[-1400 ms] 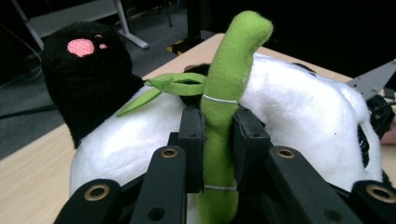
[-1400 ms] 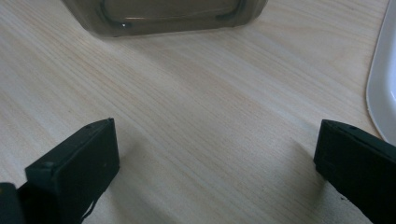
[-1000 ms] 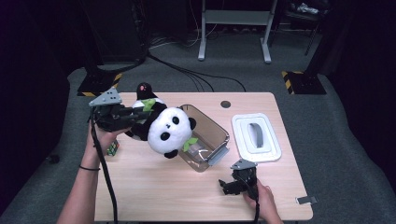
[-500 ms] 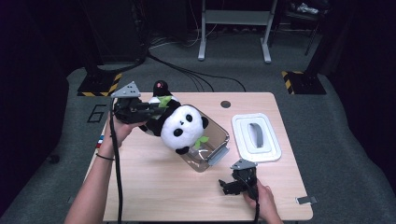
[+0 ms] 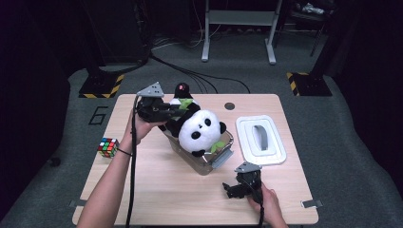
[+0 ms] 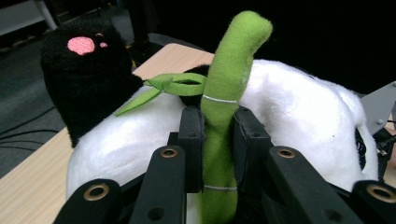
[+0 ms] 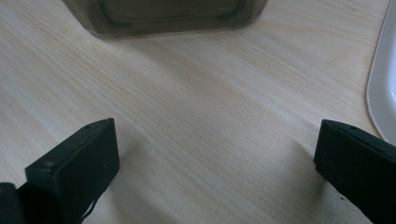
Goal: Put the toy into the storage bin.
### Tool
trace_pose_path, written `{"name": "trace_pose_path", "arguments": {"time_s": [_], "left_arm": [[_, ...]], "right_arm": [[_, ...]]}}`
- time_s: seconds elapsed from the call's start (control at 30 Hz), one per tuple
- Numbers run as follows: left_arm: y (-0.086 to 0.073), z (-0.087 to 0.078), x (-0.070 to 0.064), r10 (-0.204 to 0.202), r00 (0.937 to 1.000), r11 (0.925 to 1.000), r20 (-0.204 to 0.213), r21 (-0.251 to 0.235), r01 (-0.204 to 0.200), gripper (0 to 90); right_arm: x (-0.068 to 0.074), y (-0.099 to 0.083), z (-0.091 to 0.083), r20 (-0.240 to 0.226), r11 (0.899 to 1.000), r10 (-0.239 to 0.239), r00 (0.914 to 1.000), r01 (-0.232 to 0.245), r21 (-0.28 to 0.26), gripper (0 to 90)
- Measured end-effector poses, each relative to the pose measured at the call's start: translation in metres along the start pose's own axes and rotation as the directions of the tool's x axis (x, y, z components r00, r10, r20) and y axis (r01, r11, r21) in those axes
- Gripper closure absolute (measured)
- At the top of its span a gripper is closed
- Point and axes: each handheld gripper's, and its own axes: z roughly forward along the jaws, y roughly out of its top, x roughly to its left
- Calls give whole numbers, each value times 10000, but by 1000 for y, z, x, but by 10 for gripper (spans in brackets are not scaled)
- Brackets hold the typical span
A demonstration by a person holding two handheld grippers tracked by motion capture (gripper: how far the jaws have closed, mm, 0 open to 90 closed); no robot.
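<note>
My left hand-held gripper [image 5: 164, 110] is clamped on the green bamboo stalk [image 6: 223, 116] sewn to the plush panda [image 5: 197, 130], jaws pinching the soft felt tube from both sides; I judge that stalk serves as a handle because the round body is too bulky for the jaws. The panda hangs tilted over the clear plastic container [image 5: 219, 159], head low at the bin's mouth, one black foot [image 5: 181, 90] with a pink pad pointing up and back, so the placing into the bin looks about half done. Fur is short pile, white on the body, black on the limbs; thin green leaf strips [image 6: 161, 88] curl off the stalk. The container is a translucent rectangular tub with rounded corners, sitting mid-table [image 5: 157, 190] on pale wood grain. My right hand-held gripper [image 5: 237, 189] rests on the table near the tub, jaws spread wide with nothing between them. The white lid [image 5: 261, 140], with a grey recessed grip, lies flat to the right, kept out of the drop path. A Rubik's cube [image 5: 108, 147] sits near the left edge
</note>
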Motion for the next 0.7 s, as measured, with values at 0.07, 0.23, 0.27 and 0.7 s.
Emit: {"name": "trace_pose_path", "arguments": {"time_s": [0.07,0.23,0.27,0.7], "left_arm": [[0,6,-1,49,10000,9999,49,145,-50,758],[-5,20,1,-164,9994,9990,311,411,151,758],[-7,23,2,-188,9992,9989,354,443,172,758],[-23,45,13,-925,9949,9910,411,1007,880,726]], "right_arm": [[0,0,0,-2,10000,-26,10000,26,8,0],[0,0,0,-4,10000,-29,10000,29,10,0],[0,0,0,-2,10000,-29,10000,29,8,0],[0,0,0,-5,10000,-25,10000,25,7,0]]}}
